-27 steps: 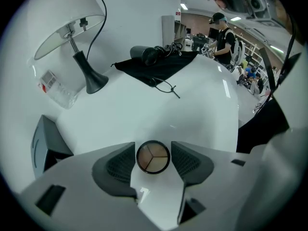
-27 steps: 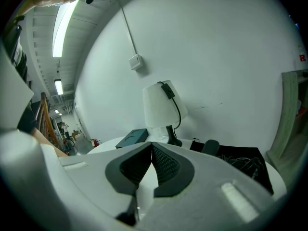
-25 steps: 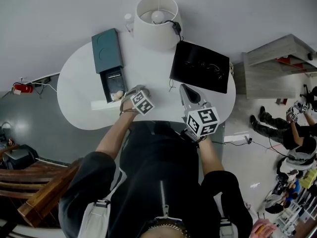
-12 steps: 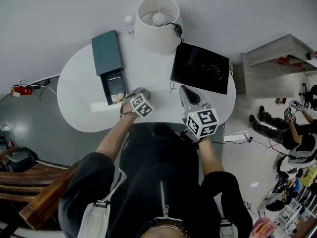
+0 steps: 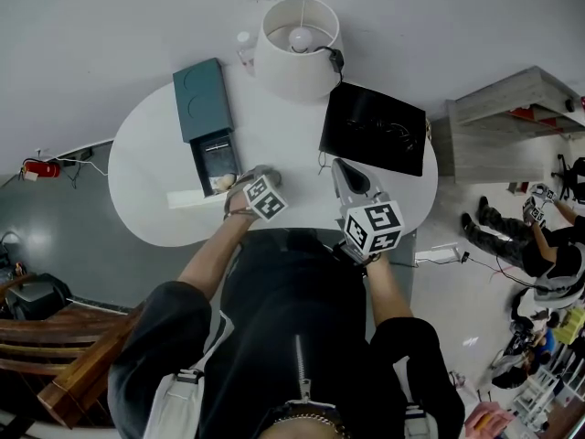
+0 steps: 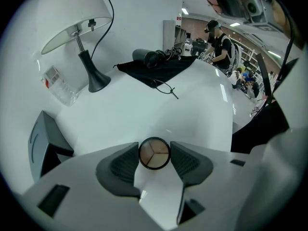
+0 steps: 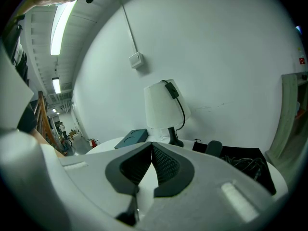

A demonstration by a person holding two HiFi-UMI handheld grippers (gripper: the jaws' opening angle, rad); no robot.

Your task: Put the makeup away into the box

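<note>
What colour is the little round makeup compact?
The round compact holds beige and tan powder in three wedges, inside a black rim. The left gripper view shows it best.

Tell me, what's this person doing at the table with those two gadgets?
A person is putting makeup away into the teal box on the white table. The left gripper has just been closing its jaws on a round compact, close by the box's open drawer. The right gripper is shut and empty, held above the table's near edge.
</note>
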